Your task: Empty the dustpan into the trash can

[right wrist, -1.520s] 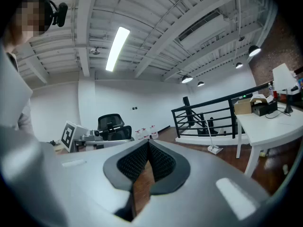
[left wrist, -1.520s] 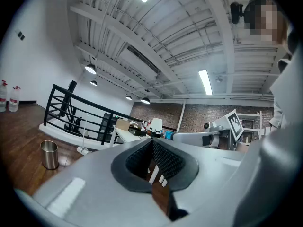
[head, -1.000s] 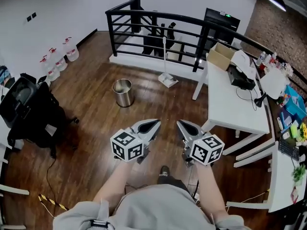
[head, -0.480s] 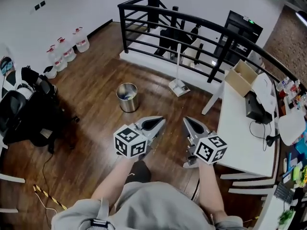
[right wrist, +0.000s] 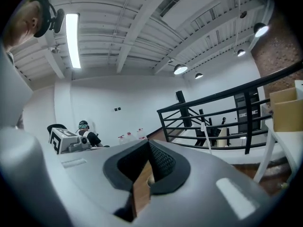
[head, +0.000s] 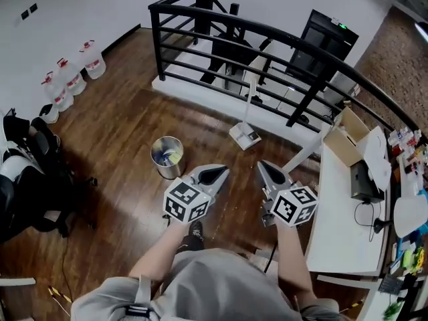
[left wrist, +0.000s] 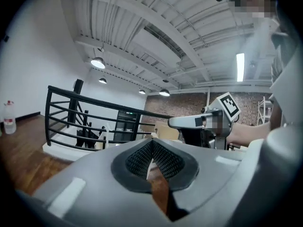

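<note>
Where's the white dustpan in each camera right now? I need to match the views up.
Head view: dustpan stands on the floor at centre, just before the black railing, right of the trash can.
Left gripper view: its upright handle shows left of centre, before the railing.
Right gripper view: handle right of centre, before the railing.
Shared landmark: the black railing.
</note>
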Available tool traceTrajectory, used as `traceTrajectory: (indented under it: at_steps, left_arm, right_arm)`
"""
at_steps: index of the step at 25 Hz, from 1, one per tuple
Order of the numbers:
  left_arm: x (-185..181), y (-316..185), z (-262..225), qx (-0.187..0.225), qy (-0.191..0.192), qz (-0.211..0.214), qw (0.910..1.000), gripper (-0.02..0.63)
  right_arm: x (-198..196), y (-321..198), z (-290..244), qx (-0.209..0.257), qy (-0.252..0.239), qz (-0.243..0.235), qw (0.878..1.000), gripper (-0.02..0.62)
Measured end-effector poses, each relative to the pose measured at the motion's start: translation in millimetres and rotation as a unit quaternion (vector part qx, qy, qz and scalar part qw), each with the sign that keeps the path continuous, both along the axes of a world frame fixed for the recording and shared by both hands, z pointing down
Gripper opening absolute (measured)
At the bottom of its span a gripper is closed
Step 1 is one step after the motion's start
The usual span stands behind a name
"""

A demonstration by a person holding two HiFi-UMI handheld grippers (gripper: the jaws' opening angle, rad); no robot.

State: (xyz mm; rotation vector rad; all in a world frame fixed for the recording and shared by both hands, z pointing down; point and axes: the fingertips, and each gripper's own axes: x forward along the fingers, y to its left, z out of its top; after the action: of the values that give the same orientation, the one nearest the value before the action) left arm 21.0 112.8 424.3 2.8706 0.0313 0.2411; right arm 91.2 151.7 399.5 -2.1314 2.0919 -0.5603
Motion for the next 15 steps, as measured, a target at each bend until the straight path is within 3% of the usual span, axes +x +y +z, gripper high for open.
traceTrajectory:
  at_steps: [7, 15]
  left_arm:
    - [59.7, -98.8, 7.2, -0.005, -0.004, 0.014, 0.9999, -0.011]
    - [151.6, -171.2, 30.8, -0.009, -0.016, 0.002, 0.9998, -0.011]
  right_arm:
    - [51.1, -94.0, 14.3, -0.010, -0.008, 0.015, 1.000, -0.002]
    - [192.7, -173.9, 53.7, -0.012, -0.002, 0.068, 0.998, -0.002]
